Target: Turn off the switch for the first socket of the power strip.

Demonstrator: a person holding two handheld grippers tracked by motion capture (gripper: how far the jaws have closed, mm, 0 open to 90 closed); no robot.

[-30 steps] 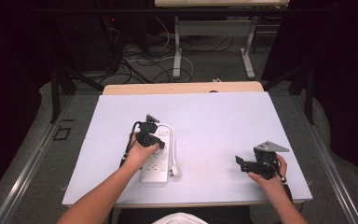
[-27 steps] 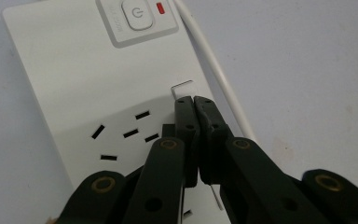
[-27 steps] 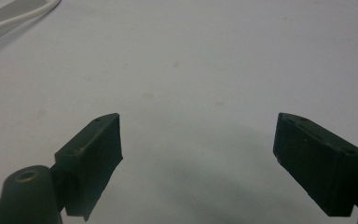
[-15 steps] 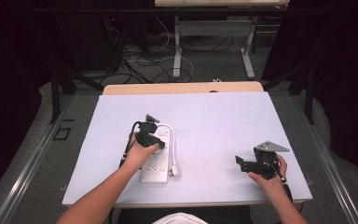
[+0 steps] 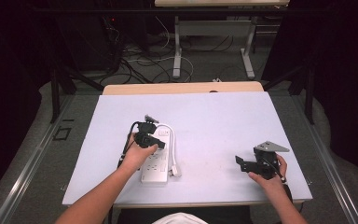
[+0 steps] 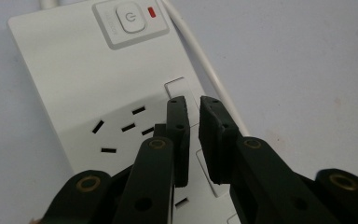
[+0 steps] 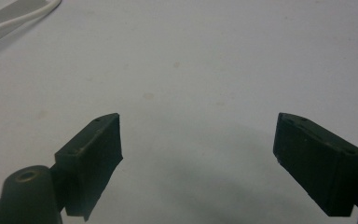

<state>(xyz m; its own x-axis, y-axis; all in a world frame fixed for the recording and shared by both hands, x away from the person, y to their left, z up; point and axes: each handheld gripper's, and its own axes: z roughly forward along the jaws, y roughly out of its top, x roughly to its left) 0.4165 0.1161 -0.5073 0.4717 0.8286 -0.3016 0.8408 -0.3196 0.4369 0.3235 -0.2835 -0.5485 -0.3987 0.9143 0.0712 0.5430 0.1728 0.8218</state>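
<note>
Hovering over the power strip (image 5: 156, 165) with the left gripper (image 5: 161, 145) — jaws barely parted.
High view: the strip's long axis runs from the table (image 5: 214, 121) edge near the person away from them; the left gripper sits over its middle, the nearer one by far, while the right gripper (image 5: 238, 162) rests well to the strip's right. Left gripper view: the jaws have just been opening to a narrow gap, nothing between them, tips above the socket face short of the strip's switch (image 6: 129, 19). Right gripper view: jaws wide and empty — the strip off at upper left.
</note>
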